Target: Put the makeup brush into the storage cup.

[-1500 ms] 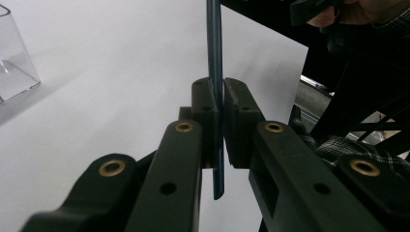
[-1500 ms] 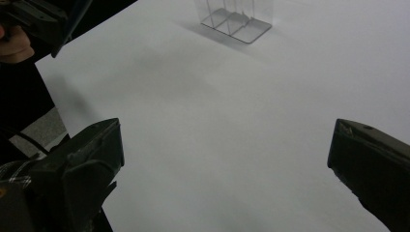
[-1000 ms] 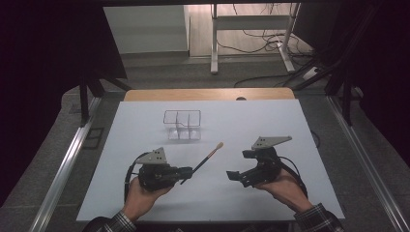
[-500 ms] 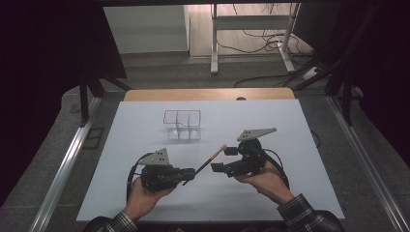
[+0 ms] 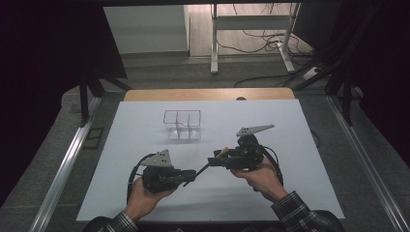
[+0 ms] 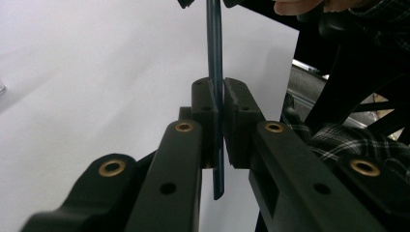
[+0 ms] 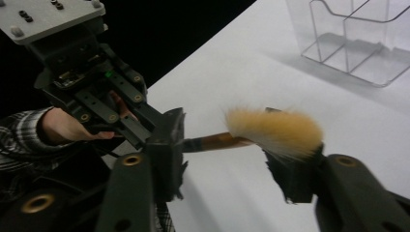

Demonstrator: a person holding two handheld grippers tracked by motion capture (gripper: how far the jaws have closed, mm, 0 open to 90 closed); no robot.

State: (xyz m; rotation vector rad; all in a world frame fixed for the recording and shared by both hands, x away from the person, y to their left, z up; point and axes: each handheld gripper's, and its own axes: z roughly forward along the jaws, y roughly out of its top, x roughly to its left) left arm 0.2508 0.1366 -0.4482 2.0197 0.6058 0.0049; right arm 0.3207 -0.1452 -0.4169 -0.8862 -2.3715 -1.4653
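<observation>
Nearer the person than the clear acrylic organizer point(image 5: 182, 124), and to its left, the left hand point(image 5: 145, 195) lay palm-up on the white table point(image 5: 309, 145), its left gripper point(image 5: 192, 174) level, pads pinched flat on the makeup brush point(image 5: 203, 168) by its thin dark handle. The brush slanted up rightward, its soft tan bristle tuft between the jaws of the right gripper point(image 5: 213, 161). Those jaws had just been closing, still partly apart around the tuft. The right hand point(image 5: 261, 176) gripped from below.
</observation>
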